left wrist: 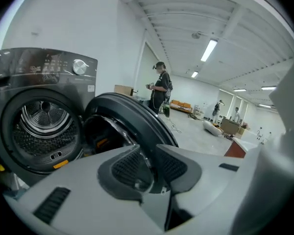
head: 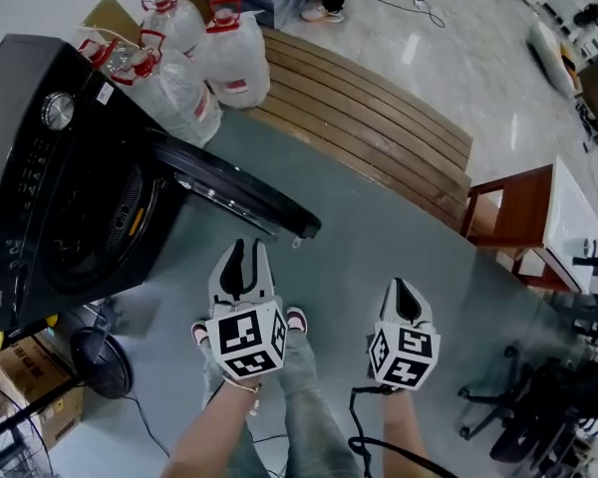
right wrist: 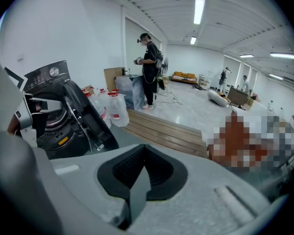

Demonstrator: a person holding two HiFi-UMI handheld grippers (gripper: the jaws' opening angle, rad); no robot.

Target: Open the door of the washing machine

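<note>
Door [head: 241, 195] of the black washing machine [head: 50, 167] stands swung wide, its rim reaching out over the grey floor [head: 379, 237], and the drum [left wrist: 41, 124] gapes behind it. Left gripper [head: 244, 249] hovers just short of the door's free edge, fingers spread a little and pinching nothing. In the left gripper view that edge only shows through the gap, untouched. Right gripper [head: 401, 287] hangs beside it, well clear of the door, fingers pressed together on nothing. In the right gripper view the door hides most of the drum. From above, the machine's left side is cut off. Plastic jugs [head: 184, 63] sit behind it, their labels too small to read.
</note>
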